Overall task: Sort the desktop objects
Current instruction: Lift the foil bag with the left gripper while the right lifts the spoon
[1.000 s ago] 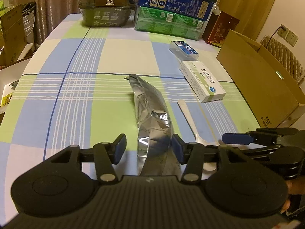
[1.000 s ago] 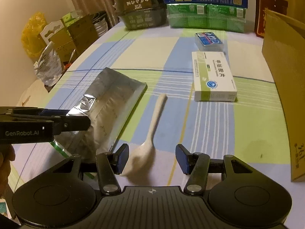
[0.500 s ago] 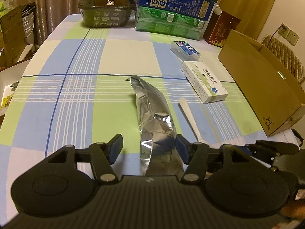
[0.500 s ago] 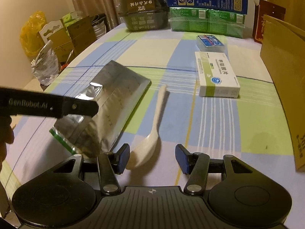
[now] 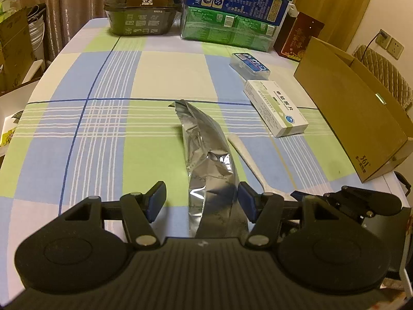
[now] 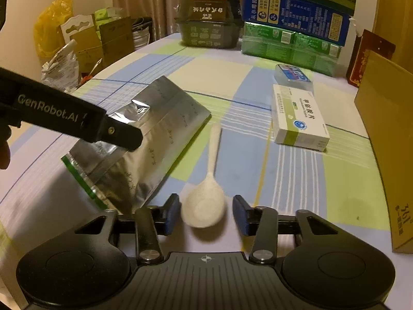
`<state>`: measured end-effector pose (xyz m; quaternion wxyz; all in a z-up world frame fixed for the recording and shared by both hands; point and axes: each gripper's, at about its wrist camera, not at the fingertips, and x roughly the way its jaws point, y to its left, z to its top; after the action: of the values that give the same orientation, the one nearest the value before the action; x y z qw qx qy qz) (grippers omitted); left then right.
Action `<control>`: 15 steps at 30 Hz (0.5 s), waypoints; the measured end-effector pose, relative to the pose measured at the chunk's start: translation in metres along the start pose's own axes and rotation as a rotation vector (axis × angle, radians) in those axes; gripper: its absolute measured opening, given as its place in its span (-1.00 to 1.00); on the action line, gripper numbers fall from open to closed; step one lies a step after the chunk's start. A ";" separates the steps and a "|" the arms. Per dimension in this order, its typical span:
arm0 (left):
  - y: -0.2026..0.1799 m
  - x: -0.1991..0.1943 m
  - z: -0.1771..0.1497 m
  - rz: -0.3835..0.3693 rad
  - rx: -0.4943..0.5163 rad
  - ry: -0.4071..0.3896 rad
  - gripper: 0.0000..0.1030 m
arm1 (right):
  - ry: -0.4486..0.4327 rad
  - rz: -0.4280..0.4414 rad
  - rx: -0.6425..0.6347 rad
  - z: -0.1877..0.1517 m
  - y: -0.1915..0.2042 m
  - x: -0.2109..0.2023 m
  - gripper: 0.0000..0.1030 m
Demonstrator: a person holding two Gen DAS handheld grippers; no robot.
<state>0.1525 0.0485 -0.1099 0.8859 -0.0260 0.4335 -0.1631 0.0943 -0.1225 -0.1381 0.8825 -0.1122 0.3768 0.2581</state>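
Observation:
A silver foil bag with a green zip edge stands crumpled between the fingers of my left gripper. It leans on the right pad, and a gap of bare cloth separates it from the left pad. In the right wrist view one left finger lies across the bag, whose near end is raised. A pale plastic spoon lies beside the bag, handle pointing away. My right gripper straddles the spoon's bowl; its jaws are closing, with slim gaps on both sides.
A white-and-green medicine box and a clear case with a blue label lie beyond the spoon. An open cardboard box stands at the table's right edge. A black noodle tub and stacked cartons line the far edge.
My right gripper has come down and forward until the spoon's bowl sits centred between its fingers, which have narrowed. The left fingers have spread slightly. The bag's near end sits higher.

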 end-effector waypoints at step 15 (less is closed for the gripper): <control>-0.005 0.018 0.004 -0.031 0.001 0.043 0.09 | -0.018 -0.059 0.085 0.007 -0.020 -0.004 -0.44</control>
<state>0.1642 0.0378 -0.1200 0.8737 -0.0289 0.4519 -0.1776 0.1065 -0.1379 -0.1301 0.8971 -0.0832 0.3758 0.2170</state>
